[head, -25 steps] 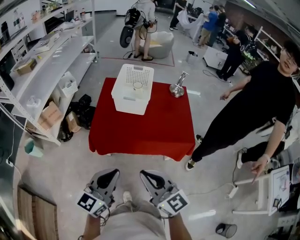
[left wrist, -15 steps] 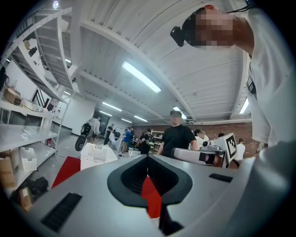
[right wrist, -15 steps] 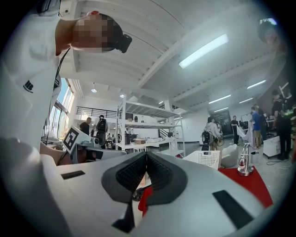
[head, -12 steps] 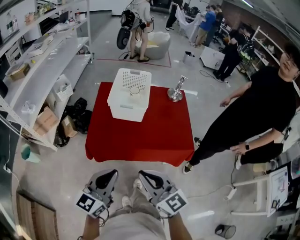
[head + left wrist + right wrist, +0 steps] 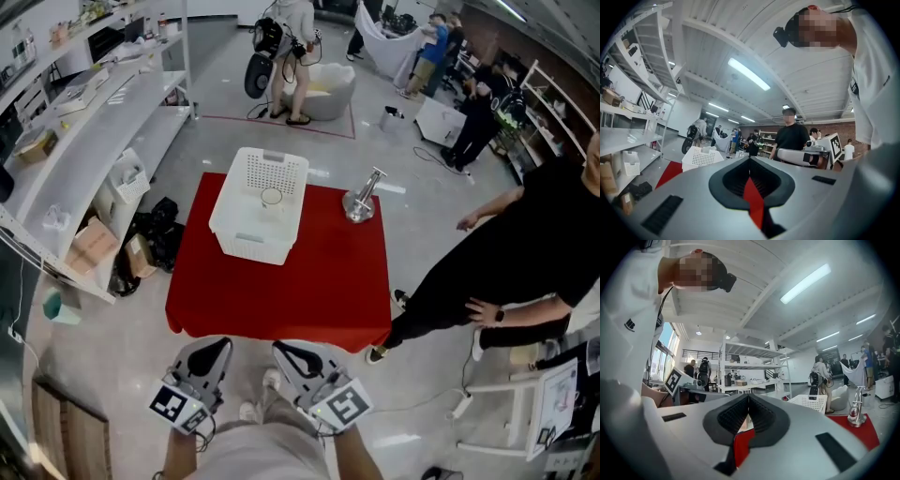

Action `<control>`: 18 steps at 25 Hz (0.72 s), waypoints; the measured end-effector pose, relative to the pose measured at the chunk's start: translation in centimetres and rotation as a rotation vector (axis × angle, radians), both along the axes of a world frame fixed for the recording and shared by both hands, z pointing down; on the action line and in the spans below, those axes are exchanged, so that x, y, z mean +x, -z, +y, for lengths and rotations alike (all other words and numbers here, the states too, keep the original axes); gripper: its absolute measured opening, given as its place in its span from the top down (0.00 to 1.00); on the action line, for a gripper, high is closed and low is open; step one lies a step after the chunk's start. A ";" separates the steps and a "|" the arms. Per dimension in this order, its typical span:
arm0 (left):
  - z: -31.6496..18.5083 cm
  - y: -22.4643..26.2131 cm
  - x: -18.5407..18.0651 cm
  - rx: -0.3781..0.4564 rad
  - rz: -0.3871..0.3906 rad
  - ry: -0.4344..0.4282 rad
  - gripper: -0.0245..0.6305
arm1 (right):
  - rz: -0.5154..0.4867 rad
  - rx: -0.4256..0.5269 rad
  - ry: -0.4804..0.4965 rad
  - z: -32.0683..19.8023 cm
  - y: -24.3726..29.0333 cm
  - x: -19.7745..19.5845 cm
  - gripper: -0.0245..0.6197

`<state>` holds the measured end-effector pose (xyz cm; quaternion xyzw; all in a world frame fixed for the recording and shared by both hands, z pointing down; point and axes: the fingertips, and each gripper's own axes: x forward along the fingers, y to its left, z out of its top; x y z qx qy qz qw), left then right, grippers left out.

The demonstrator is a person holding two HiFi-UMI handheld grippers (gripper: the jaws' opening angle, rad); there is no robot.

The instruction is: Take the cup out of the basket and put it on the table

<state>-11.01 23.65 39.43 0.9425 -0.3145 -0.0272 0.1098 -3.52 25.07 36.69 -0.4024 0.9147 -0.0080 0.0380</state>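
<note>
Cup (image 5: 272, 197) sits in white basket (image 5: 246, 234), toward its 12 o'clock end. Basket on red table (image 5: 309, 291), 11 o'clock part. Shiny metal stand (image 5: 359, 202) at basket's 3 o'clock, apart. L gripper (image 5: 223, 345) & R gripper (image 5: 279, 349) at 6 o'clock, off table, well apart from basket. Both jaw pairs closed tip to tip.

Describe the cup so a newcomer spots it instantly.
Find the red-covered table in the middle of the floor. On its far left stands a white perforated basket; the cup is the small round-rimmed thing inside it, unlike the shiny metal piece standing outside on the cloth.
</note>
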 end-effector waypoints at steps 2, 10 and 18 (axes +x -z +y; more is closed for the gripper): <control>-1.3 0.1 0.7 -0.002 -0.001 0.013 0.95 | -0.004 0.005 0.014 -1.3 0.1 0.7 0.95; -5.0 0.5 3.1 0.005 -0.008 0.057 0.95 | -0.019 0.006 0.043 -4.9 0.0 3.7 0.95; -8.0 0.4 4.2 0.006 -0.013 0.072 0.95 | -0.027 0.002 0.052 -7.9 -0.2 4.8 0.95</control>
